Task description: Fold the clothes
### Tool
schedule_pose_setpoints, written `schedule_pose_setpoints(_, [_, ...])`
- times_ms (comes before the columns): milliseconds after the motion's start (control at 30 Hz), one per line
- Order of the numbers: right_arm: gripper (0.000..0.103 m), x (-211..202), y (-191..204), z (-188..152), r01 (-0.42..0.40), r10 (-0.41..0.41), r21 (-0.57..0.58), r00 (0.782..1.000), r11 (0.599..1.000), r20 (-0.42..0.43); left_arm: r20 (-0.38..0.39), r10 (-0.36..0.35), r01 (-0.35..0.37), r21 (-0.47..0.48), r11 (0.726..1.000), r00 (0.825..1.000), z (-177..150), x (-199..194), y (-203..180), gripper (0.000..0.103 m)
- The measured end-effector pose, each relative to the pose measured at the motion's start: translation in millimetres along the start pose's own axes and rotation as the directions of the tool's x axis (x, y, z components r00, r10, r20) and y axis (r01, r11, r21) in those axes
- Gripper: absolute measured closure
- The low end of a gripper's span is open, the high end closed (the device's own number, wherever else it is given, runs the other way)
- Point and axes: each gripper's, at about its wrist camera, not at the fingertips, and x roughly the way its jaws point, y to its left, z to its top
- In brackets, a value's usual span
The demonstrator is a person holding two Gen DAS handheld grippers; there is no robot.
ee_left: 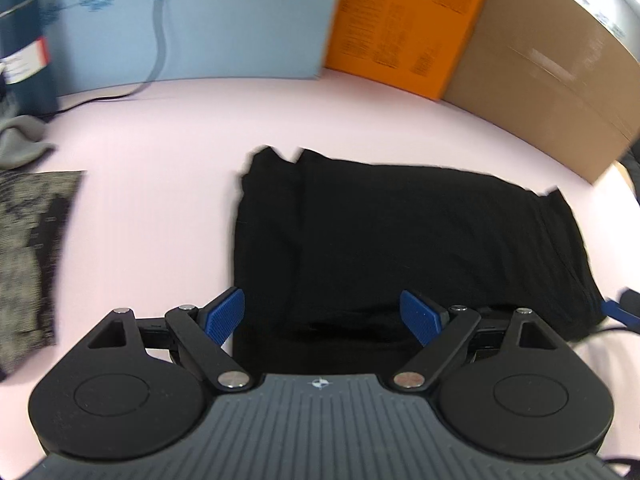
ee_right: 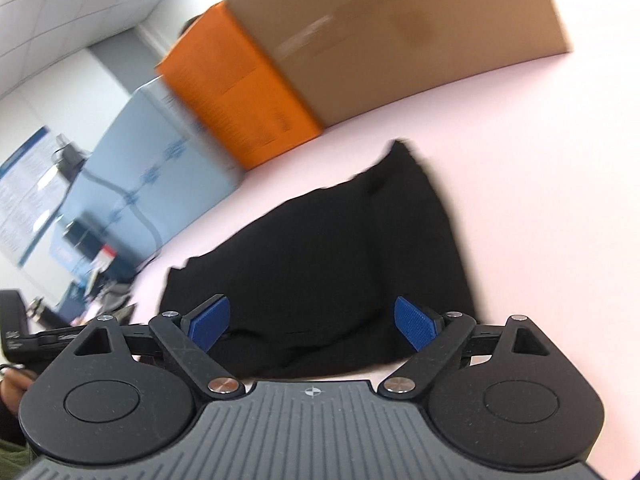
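Hovering over the near edge of the black garment (ee_left: 400,240), the left gripper (ee_left: 324,316) is standing wide, blue pads (ee_left: 224,316) apart, nothing clamped; dark cloth is showing in the gap, contact can't be told. Garment is lying folded into a rough rectangle on the pink table (ee_left: 160,128), a layered fold edge running down its left side.

Left wrist only: a grey patterned cloth (ee_left: 28,256) lying flat at the left edge, well apart from the black piece; a grey bundle (ee_left: 20,144) beyond it; a dark box with a white-and-red label (ee_left: 24,52) in the far left corner; a grey cable (ee_left: 158,40) hanging down the blue panel (ee_left: 220,20). A bit of blue and black hardware (ee_left: 624,308) is poking in at the right edge, just beside the garment's right corner.

Right wrist: the right gripper (ee_right: 316,324) is also spread wide and released, pads (ee_right: 416,322) clear of each other, black garment (ee_right: 320,248) under and between them, its near edge lying just ahead of the gripper body. Only this view is showing a person's hand (ee_right: 12,390) at the lower left, a dark strap or device (ee_right: 12,328) beside it, ceiling tiles (ee_right: 60,4) and a wall poster (ee_right: 28,184).

Far side, both views: orange box (ee_left: 404,28) standing between the blue panel and a brown cardboard box (ee_left: 552,64).
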Motion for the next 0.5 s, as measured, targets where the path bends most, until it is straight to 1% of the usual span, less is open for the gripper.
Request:
schedule_pose_setpoints(100, [0.014, -14, -15, 0, 0.043, -0.043, 0.024, 0.999, 0.999, -0.001, -0.008, 0.045, -0.045, -0.031, 0.999, 0.999, 0, -4, 11, 0.019])
schedule_pose_setpoints(267, [0.013, -27, -35, -8, 0.075, -0.073, 0.077, 0.997, 0.994, -0.031, -0.017, 0.078, -0.079, -0.059, 0.995, 0.997, -4, -10, 23, 0.019])
schedule_pose_setpoints(400, [0.013, -32, -42, -16, 0.061, -0.054, 0.119, 0.997, 0.991, -0.061, -0.045, 0.044, -0.048, -0.115, 0.992, 0.998, -14, -13, 42, 0.019])
schedule_pose_setpoints(500, [0.009, -35, -44, -20, 0.037, -0.03, 0.139, 0.998, 0.99, -0.057, -0.064, 0.029, -0.04, -0.177, 0.983, 0.998, -25, -13, 59, 0.018])
